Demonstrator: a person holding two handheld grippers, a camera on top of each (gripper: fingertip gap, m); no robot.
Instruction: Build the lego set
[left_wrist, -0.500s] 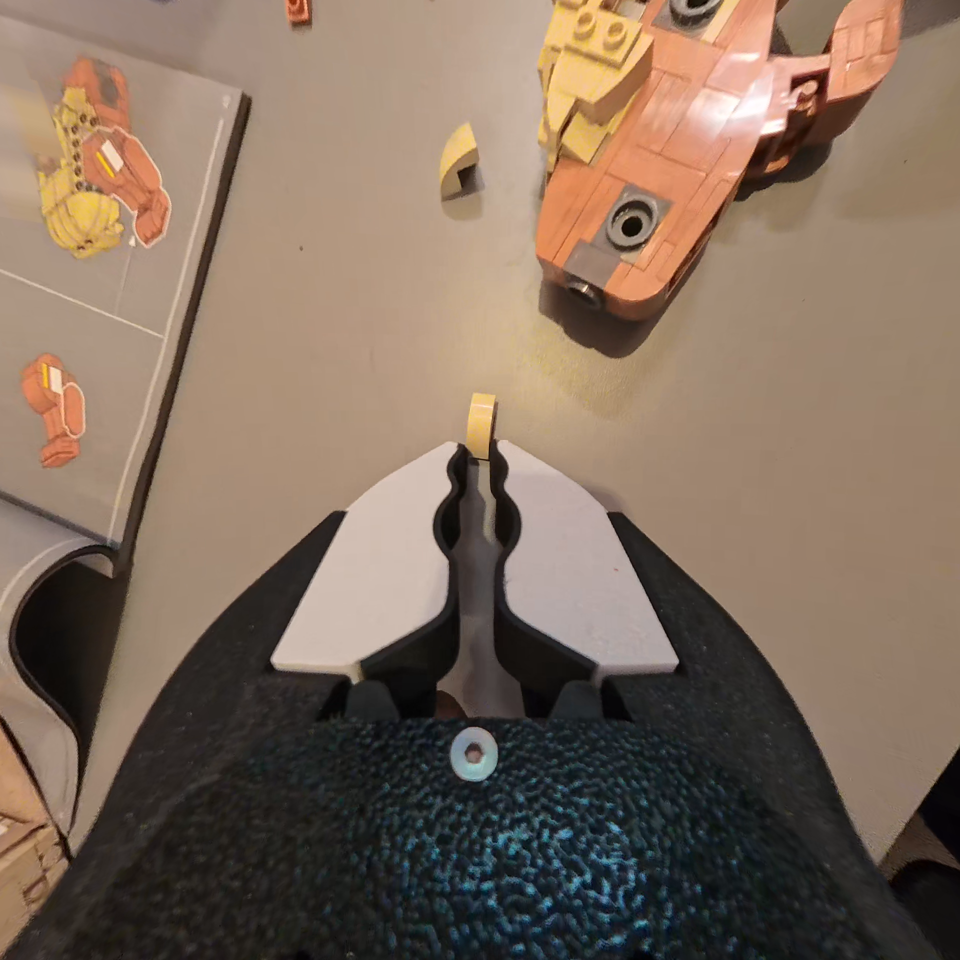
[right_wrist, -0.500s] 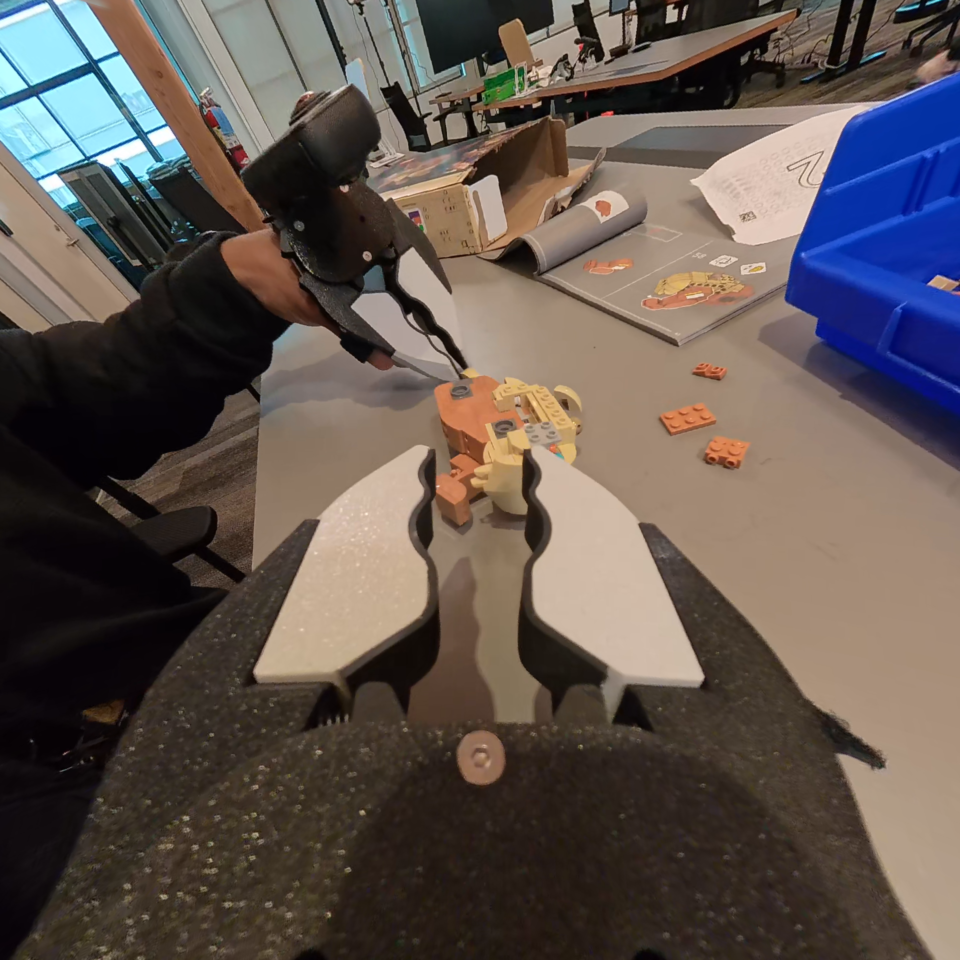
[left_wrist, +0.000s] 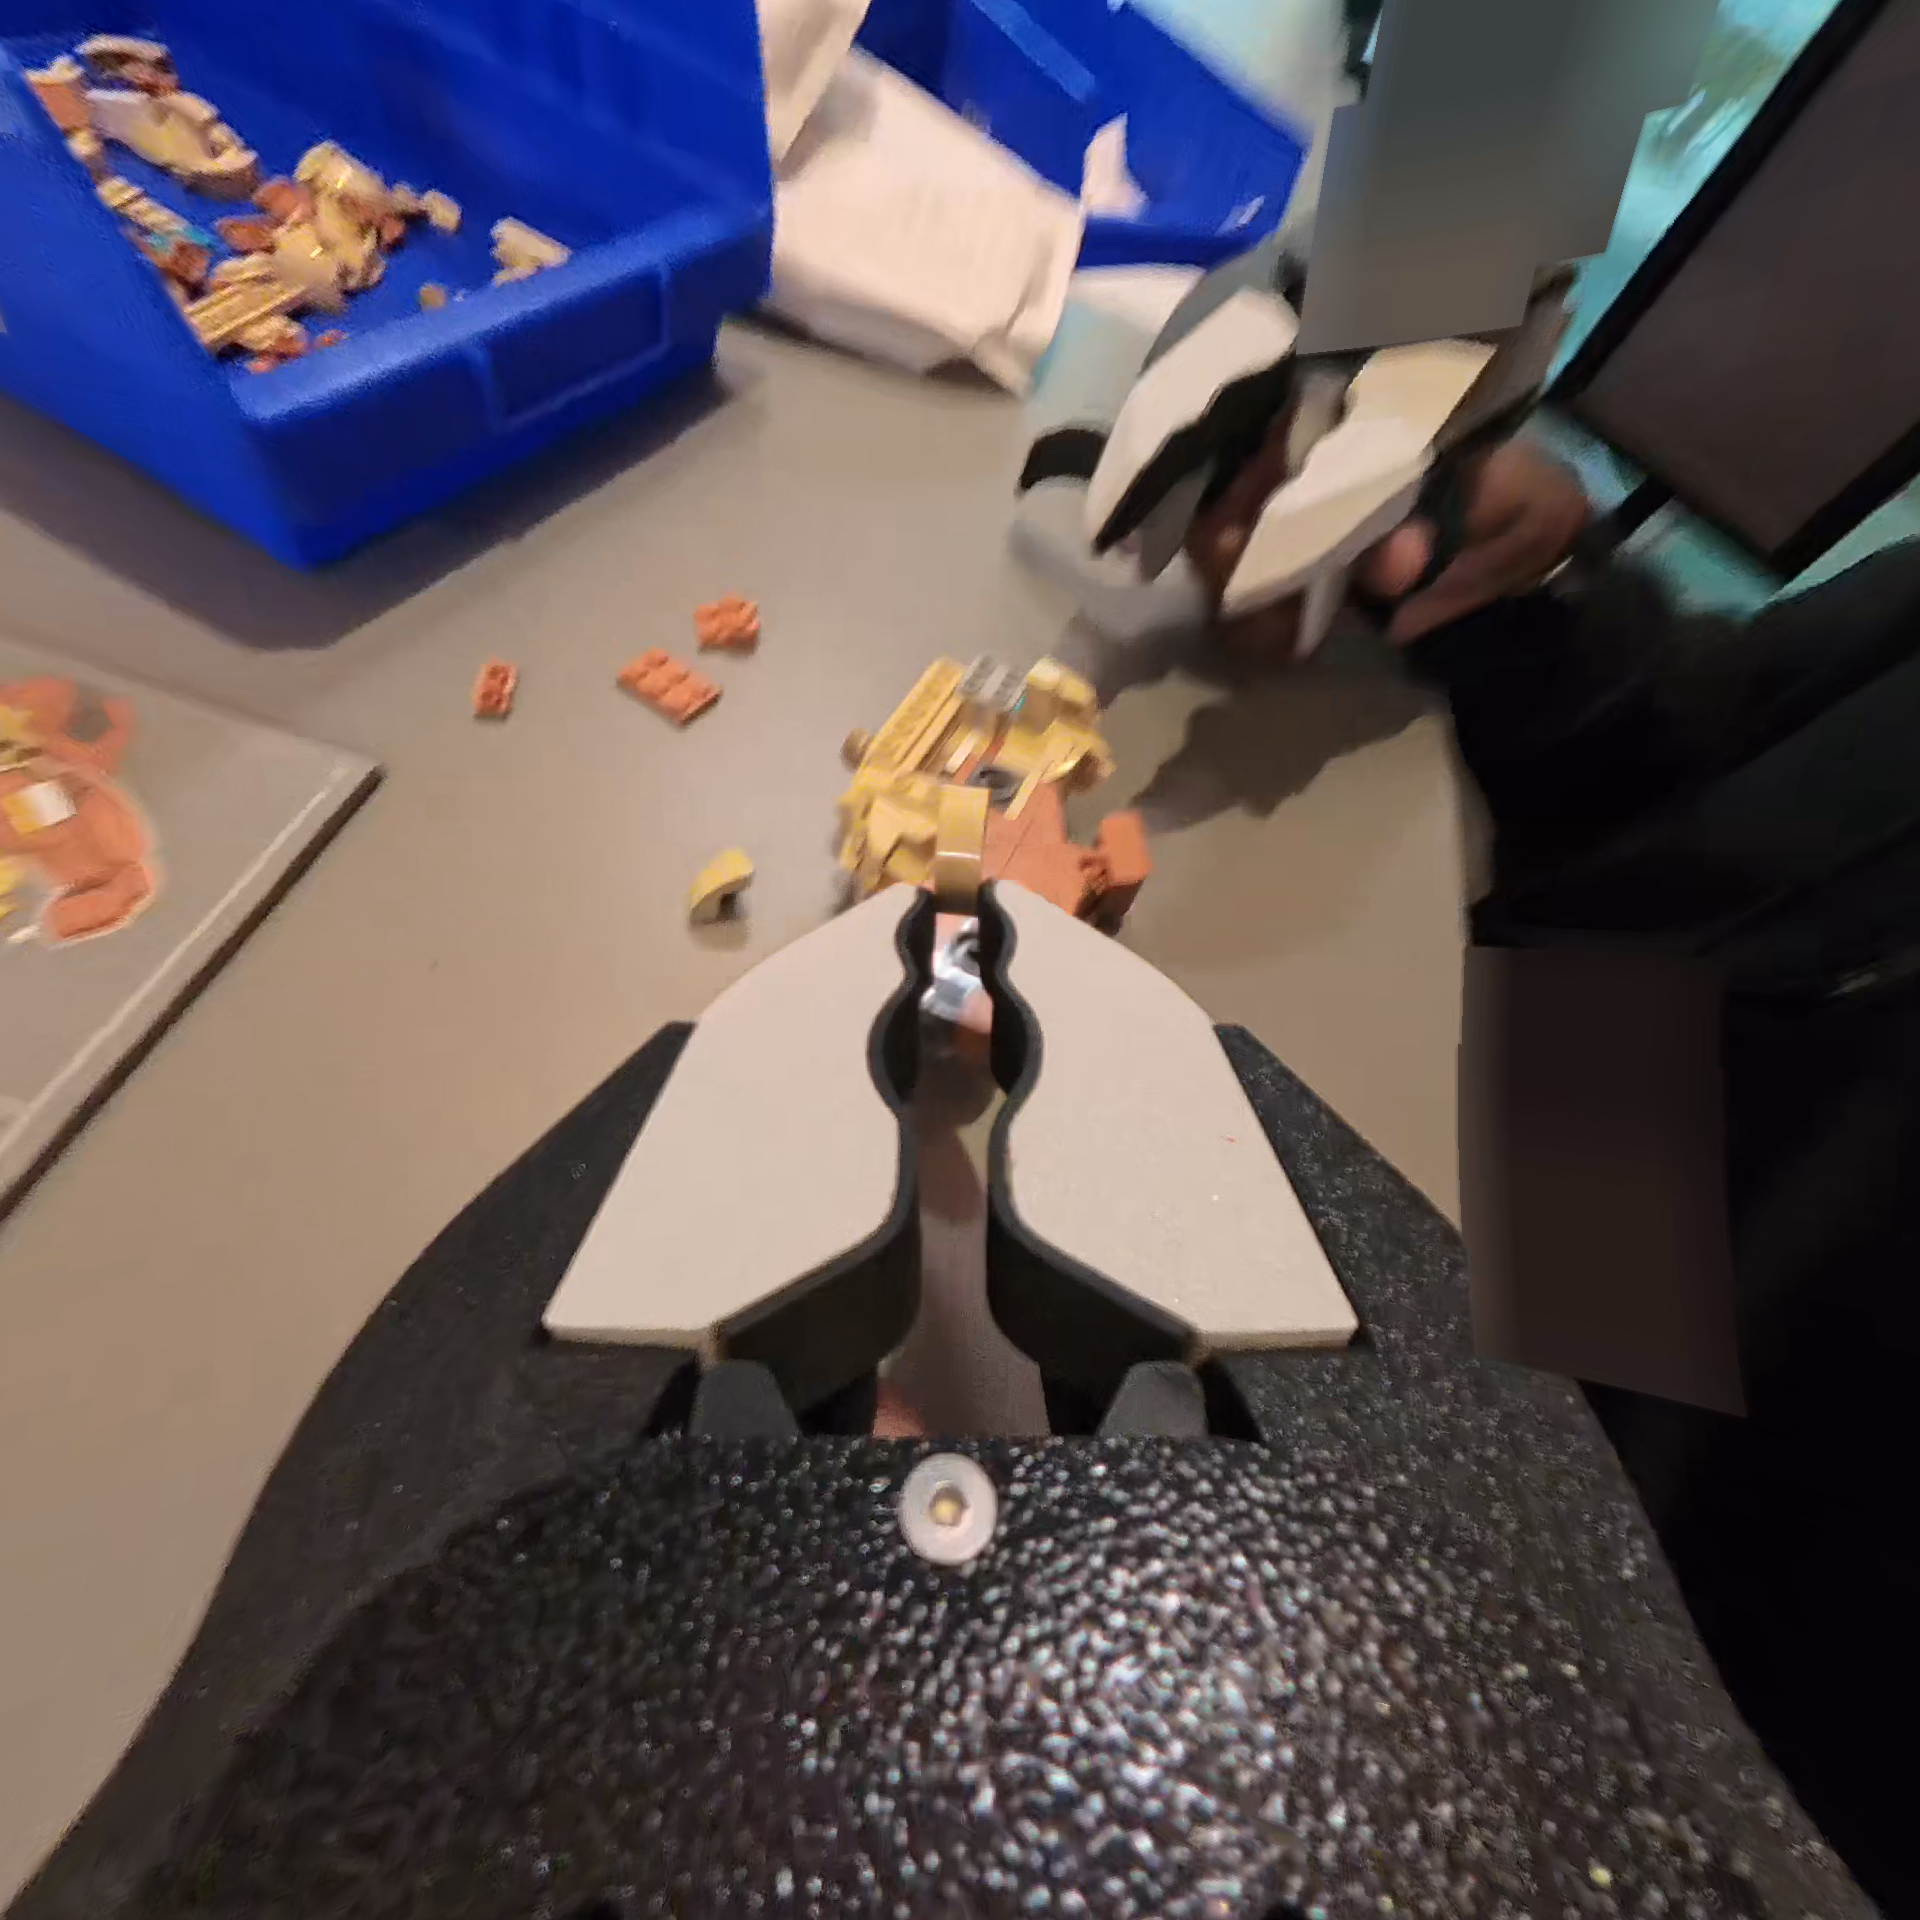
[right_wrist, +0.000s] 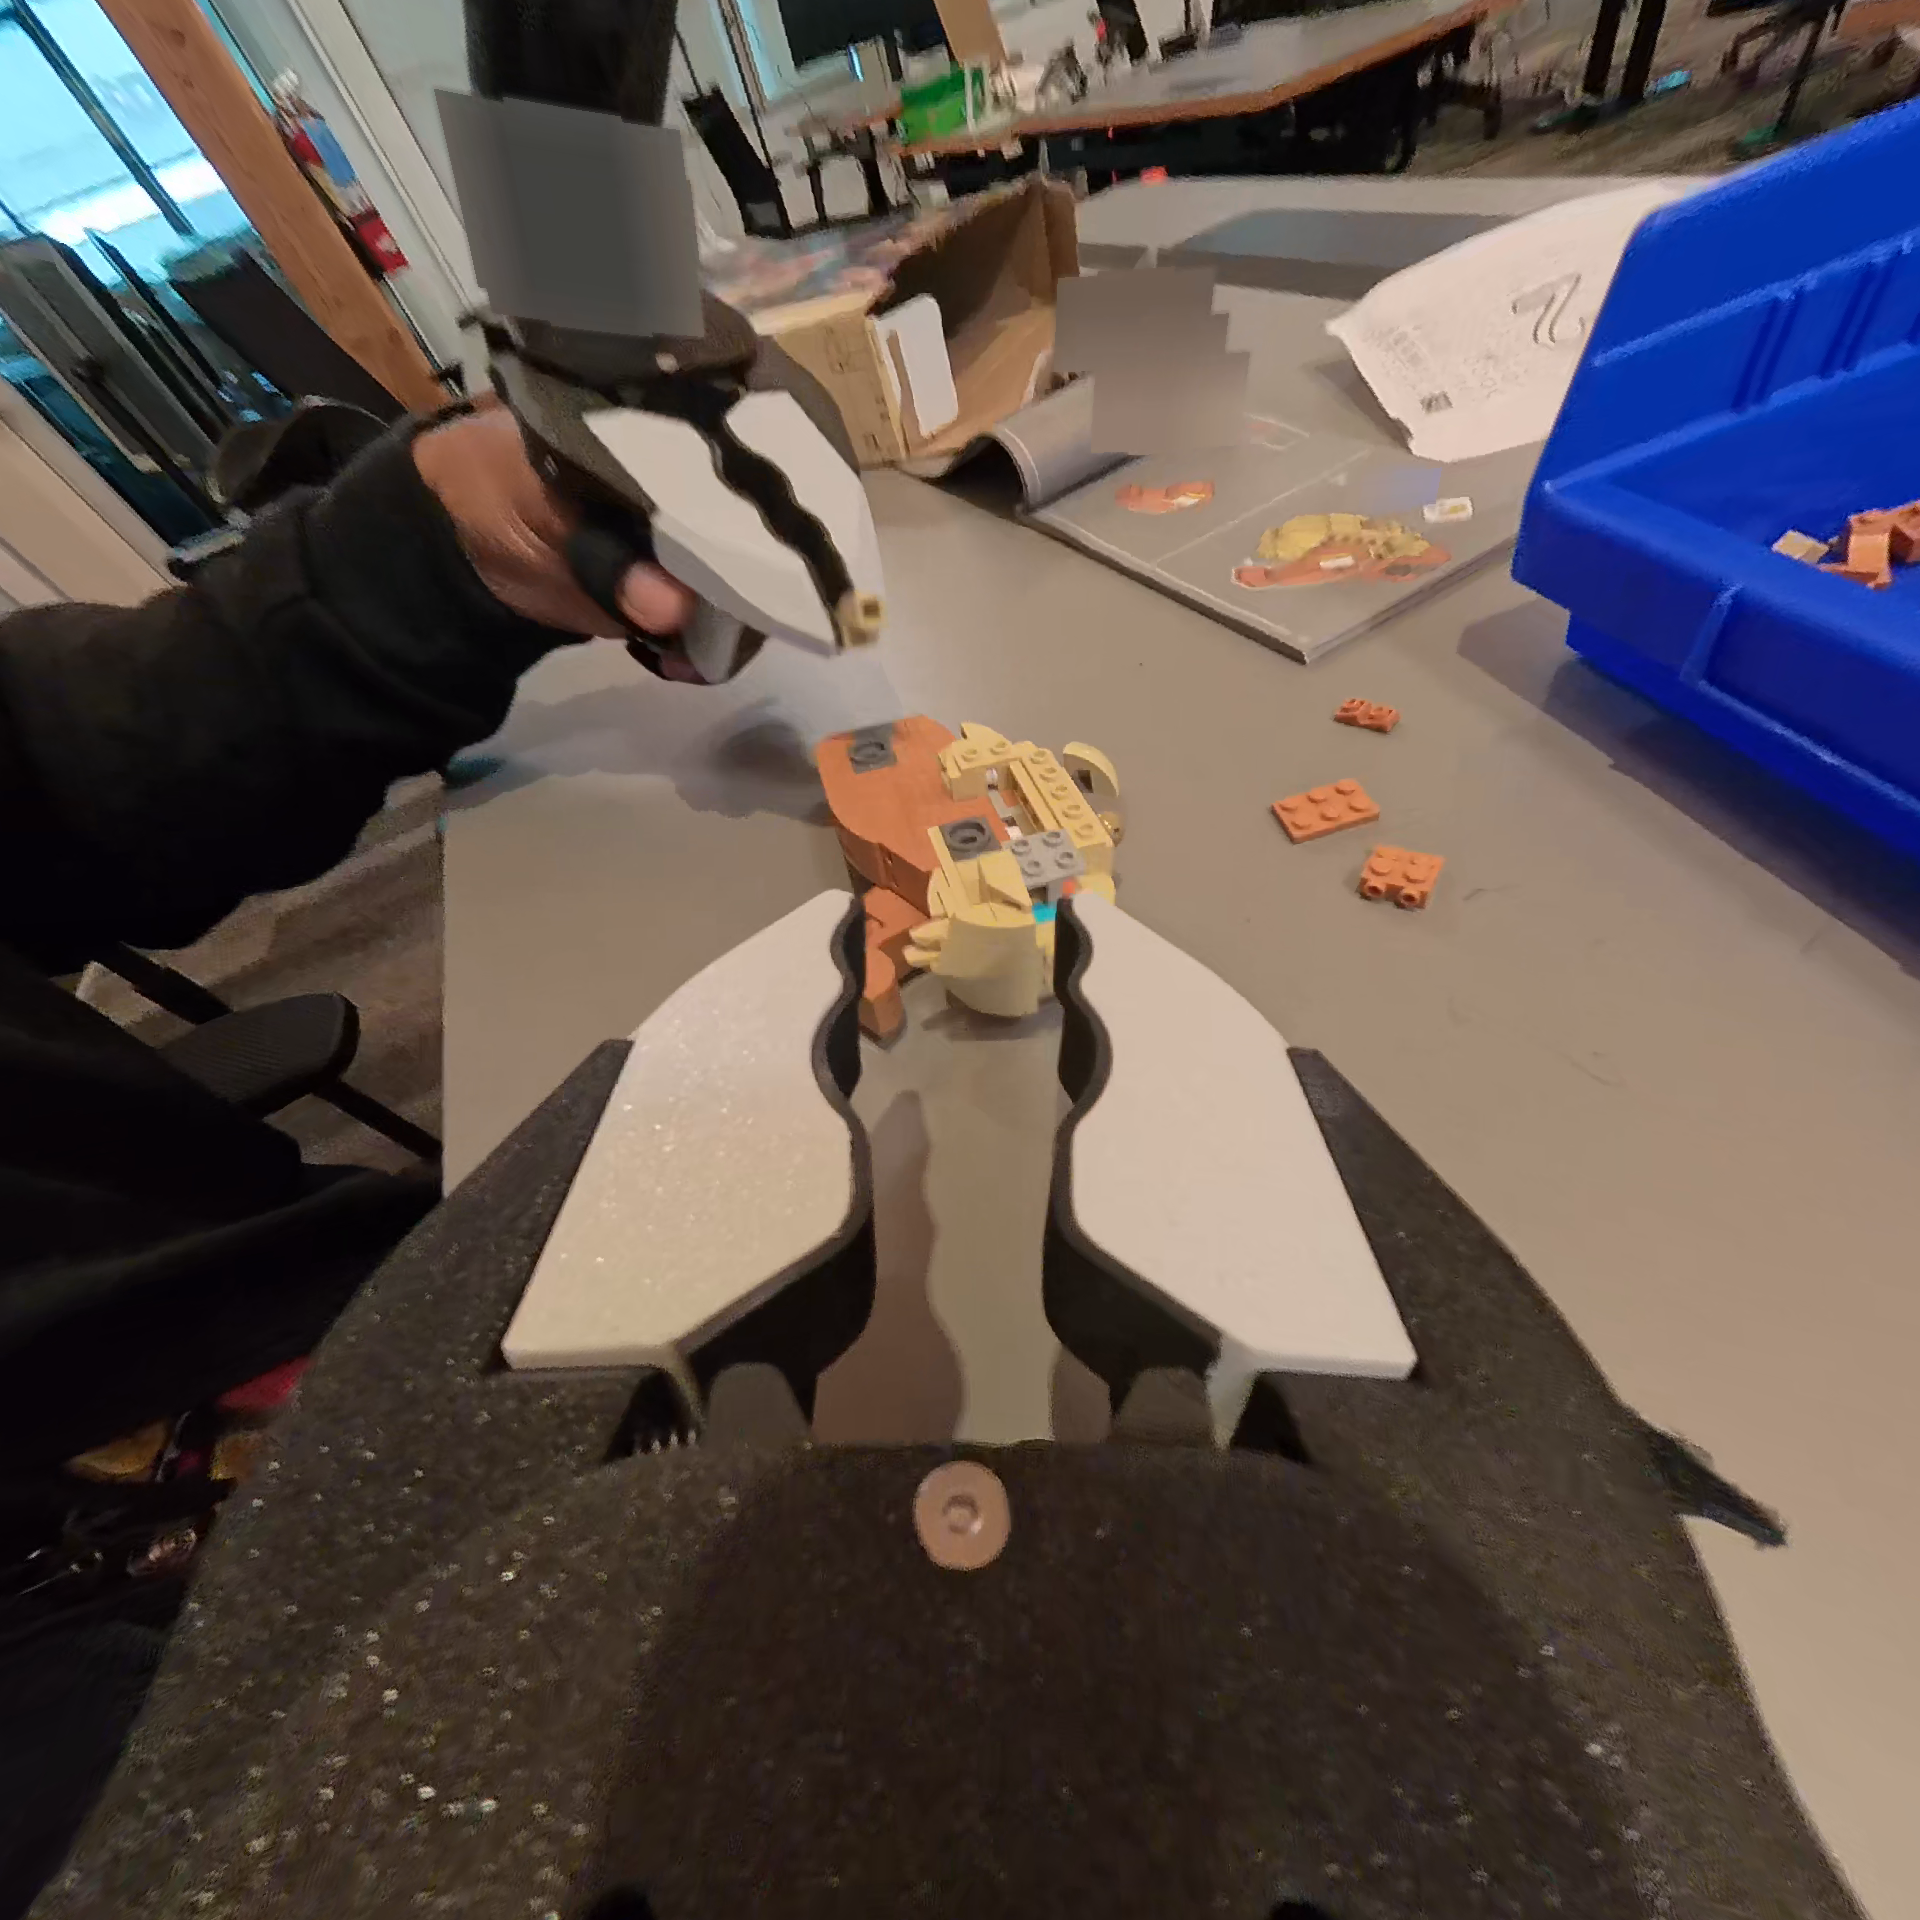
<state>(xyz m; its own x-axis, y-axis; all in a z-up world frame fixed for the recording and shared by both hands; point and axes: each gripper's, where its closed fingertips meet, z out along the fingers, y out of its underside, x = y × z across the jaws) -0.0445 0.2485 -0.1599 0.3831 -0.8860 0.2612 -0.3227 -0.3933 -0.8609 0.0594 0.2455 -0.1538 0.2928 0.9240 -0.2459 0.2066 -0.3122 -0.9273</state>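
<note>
Risk 1: the tan curved piece is pinched only by its lower end at the very tip of the left tongs; a sideways knock against the model could twist it loose or drop it.
Risk 2: the lego model lies loose on the grey surface; pressing the piece on without a firm hold from the right tongs would probably push the model along or tip it.
Risk 3: the left wrist view is blurred, so the exact seat for the piece is hard to make out; a misaligned press could pop off tan bricks already fitted.
Left tongs: nearly closed, gripping the tan curved piece, raised above the surface beyond the model's brown end, as the right wrist view shows.
Right tongs: parted wide, 1 finger at each side of the model's near tan end, holding nothing; contact cannot be told.
Model position: straight ahead of the right tongs, just at their tips; below and just past the left tongs' tips.
Loose parts: 3 orange plates right of the right tongs, 1 more tan curved piece left of the left tongs.
Farther off: blue bin and instruction booklet, beyond and right of the right tongs.
</note>
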